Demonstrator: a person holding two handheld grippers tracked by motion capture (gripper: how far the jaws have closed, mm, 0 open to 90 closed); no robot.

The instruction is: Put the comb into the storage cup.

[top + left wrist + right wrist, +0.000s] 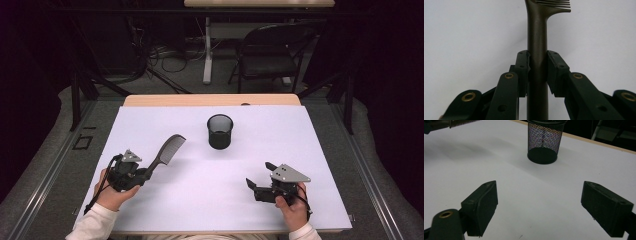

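Left gripper (537, 72) clamps the comb (167, 151) by its handle.
Right gripper (546, 205) rests with jaws wide apart, facing the mesh cup (544, 141).

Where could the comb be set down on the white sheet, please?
Bare sheet lies between the black mesh cup and the open right gripper, and behind the cup. The left gripper holding the dark plastic comb crowds the left.

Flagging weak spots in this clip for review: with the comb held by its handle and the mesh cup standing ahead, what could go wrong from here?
1. The left gripper clamps only the handle of the comb, with the toothed end far out, so it may pivot or slip.
2. The mesh pen cup stands free and looks light; a long comb entering off-centre could tip it.
3. The right gripper sits open and apart from the cup, so nothing steadies it.
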